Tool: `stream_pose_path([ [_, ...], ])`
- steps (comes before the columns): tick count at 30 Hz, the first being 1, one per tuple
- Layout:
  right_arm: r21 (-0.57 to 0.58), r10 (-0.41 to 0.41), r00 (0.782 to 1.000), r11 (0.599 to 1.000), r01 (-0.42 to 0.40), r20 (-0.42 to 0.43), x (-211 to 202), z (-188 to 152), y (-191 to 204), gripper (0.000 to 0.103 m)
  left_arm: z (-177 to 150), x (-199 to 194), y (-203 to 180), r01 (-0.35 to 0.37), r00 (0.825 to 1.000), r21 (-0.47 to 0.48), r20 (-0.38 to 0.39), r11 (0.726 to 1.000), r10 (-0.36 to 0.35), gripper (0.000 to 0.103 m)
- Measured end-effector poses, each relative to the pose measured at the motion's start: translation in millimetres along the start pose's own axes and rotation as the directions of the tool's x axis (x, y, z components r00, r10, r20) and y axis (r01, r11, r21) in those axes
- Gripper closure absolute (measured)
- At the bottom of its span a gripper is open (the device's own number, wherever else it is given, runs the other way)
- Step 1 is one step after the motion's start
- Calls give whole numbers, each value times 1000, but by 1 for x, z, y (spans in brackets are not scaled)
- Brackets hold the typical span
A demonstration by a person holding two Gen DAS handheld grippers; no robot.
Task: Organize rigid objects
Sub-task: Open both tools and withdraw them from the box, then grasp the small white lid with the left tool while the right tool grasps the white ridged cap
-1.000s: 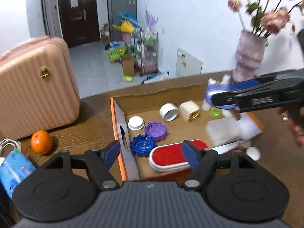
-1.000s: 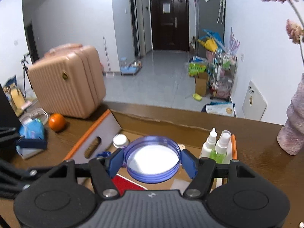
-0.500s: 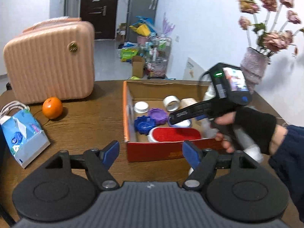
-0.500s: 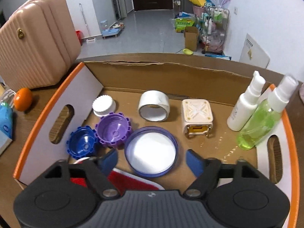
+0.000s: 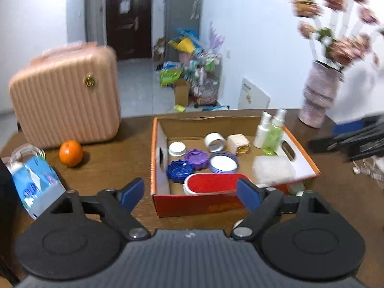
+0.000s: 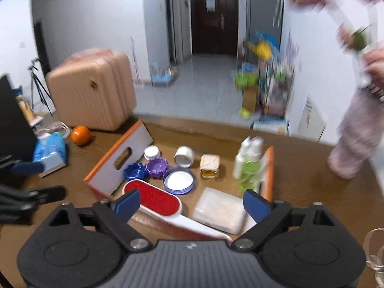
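While both grippers hang with jaws just spread wide and nothing between them, the left gripper [image 5: 190, 193] and right gripper [image 6: 190, 204] face the cardboard box [image 5: 158, 168] on the brown table [image 5: 108, 139]. Inside the box lies the blue-rimmed lid [image 5: 223, 162]. Left of the box sit an orange [image 5: 71, 153] and a pink suitcase [image 5: 64, 100]; right of it, a vase [image 5: 318, 102].
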State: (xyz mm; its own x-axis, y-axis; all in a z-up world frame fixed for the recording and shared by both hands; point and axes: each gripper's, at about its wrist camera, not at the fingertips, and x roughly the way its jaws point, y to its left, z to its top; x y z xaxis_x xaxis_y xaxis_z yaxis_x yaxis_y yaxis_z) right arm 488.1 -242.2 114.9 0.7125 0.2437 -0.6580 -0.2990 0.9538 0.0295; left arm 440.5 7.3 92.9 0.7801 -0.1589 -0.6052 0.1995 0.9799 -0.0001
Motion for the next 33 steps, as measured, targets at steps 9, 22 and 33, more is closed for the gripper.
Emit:
stream_pose_path([
  [9, 58, 2, 959, 998, -20, 282, -144, -132, 5, 3, -93, -100, -43, -6, 986, -21, 164, 1000, 10, 11],
  [22, 107, -15, 960, 994, -15, 280, -132, -261, 32, 8, -187, -117, -57, -58, 993, -15, 100, 998, 59, 5],
  [33, 105, -158, 974, 984, 142, 164, 12, -186, -5, 22, -120, 45, -84, 41, 999, 63, -16, 997, -40, 34],
])
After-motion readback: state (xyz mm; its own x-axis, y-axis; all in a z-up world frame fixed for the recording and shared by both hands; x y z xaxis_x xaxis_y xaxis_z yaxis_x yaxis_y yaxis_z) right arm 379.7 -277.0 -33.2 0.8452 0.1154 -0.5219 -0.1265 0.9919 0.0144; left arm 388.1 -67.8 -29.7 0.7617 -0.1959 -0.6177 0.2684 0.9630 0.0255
